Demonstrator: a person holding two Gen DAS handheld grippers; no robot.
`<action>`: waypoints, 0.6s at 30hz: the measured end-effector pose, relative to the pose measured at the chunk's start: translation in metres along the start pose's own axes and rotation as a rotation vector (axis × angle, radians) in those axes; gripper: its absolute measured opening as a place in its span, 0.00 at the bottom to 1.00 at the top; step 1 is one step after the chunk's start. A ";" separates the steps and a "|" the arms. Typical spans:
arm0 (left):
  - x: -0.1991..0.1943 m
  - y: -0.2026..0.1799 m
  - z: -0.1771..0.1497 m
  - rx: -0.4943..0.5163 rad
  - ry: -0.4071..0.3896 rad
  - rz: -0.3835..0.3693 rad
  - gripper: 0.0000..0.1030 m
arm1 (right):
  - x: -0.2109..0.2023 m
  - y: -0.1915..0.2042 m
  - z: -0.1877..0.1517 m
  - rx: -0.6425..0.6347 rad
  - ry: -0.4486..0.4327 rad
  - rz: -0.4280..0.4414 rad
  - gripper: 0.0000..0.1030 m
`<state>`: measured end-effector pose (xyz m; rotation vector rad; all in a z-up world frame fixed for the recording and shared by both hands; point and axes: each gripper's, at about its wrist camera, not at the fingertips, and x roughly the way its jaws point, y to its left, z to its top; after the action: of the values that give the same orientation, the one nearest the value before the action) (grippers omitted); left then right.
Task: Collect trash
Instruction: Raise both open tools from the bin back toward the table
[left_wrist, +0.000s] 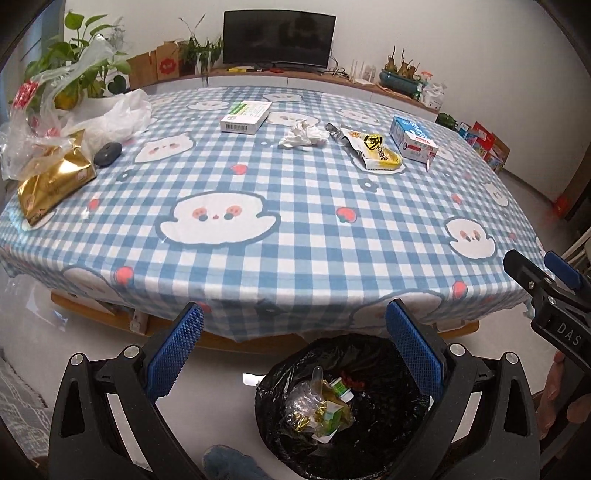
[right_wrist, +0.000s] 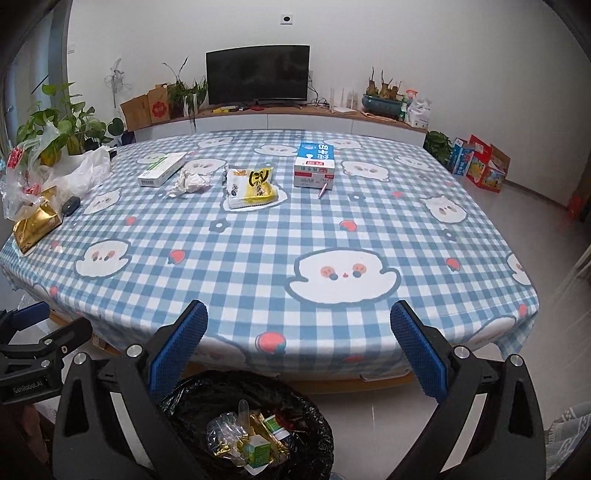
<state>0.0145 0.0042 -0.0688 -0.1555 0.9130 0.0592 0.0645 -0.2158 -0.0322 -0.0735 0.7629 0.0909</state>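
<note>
yellow wrapper (right_wrist: 251, 188) flat, long axis cross-table | left gripper (left_wrist: 295, 328) agape

Bin (right_wrist: 207, 402) before table (right_wrist: 332, 236), tissue (right_wrist: 190, 182) left of wrapper (right_wrist: 251, 188)

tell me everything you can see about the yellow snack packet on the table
The yellow snack packet is a glossy plastic wrapper with a white upper part, a yellow lower part and dark printed characters in a round emblem. It lies flat on the checked tablecloth, looking puffed rather than flattened, between the crumpled tissue and the blue and white carton, touching neither. No hand-held gripper is near it.
</note>
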 end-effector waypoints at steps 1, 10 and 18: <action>0.001 -0.001 0.004 0.002 -0.004 0.000 0.94 | 0.002 -0.002 0.005 0.002 -0.002 0.002 0.92; 0.020 -0.007 0.054 0.006 -0.032 -0.009 0.94 | 0.028 -0.018 0.046 0.009 -0.016 0.003 0.92; 0.049 -0.010 0.097 0.013 -0.039 -0.004 0.94 | 0.070 -0.024 0.075 -0.018 0.015 -0.015 0.92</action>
<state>0.1210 0.0091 -0.0480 -0.1436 0.8744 0.0518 0.1689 -0.2279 -0.0264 -0.0970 0.7762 0.0835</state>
